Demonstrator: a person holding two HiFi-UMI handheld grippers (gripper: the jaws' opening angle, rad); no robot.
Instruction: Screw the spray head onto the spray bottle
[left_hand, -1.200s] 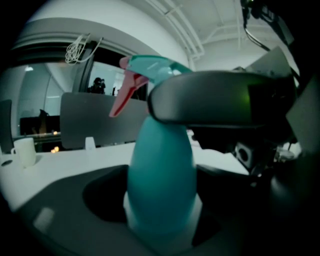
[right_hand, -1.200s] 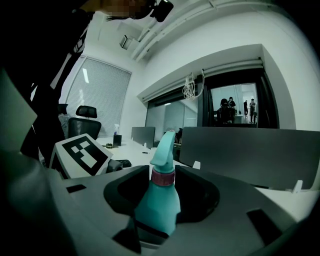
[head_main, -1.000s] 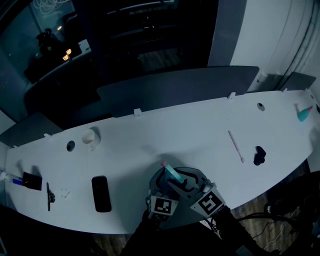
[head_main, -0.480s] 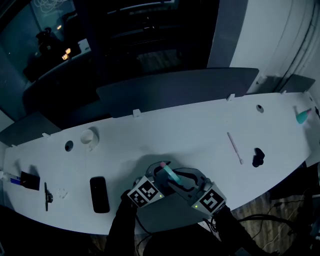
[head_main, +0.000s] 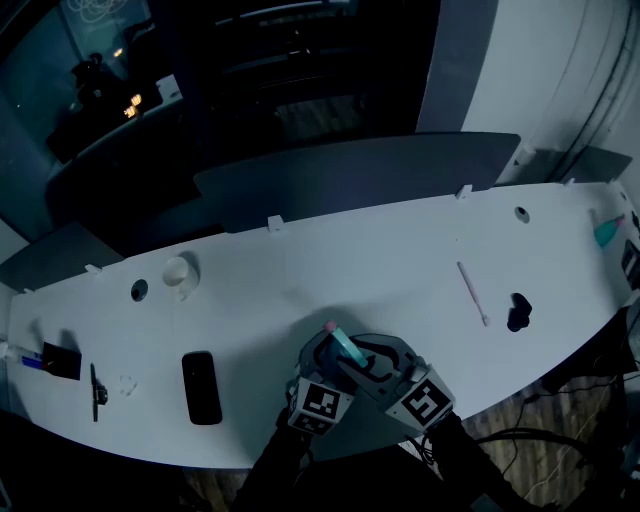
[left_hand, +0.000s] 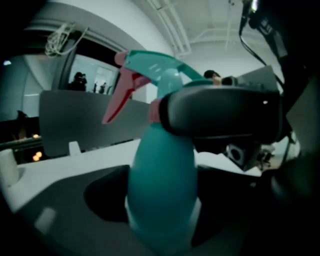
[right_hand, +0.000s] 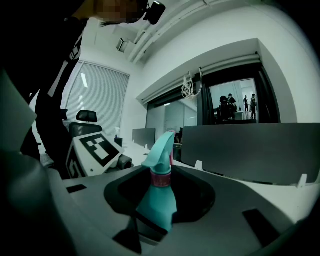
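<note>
A teal spray bottle (head_main: 347, 347) with a pink trigger stands tilted over the table's near edge, its spray head (left_hand: 150, 70) on top above a pink collar (right_hand: 161, 179). My left gripper (head_main: 325, 362) has just been closing and holds the bottle's wide body (left_hand: 160, 180) between its jaws. My right gripper (head_main: 365, 365) is shut on the bottle just under the collar. One of its dark fingers (left_hand: 225, 112) crosses the neck in the left gripper view. The left gripper's marker cube (right_hand: 95, 150) shows at the left of the right gripper view.
On the long white table (head_main: 400, 250) lie a black phone-like slab (head_main: 202, 387), a pink stick (head_main: 471, 292), a small black object (head_main: 517, 312), a white cup (head_main: 180, 273) and a teal item (head_main: 607, 231) at the far right. Dark partitions (head_main: 350, 180) stand behind the table.
Half a second ago the left gripper had swung out to the left and rolled; now it is back close beside the right one. The right gripper and the bottle stayed put.
</note>
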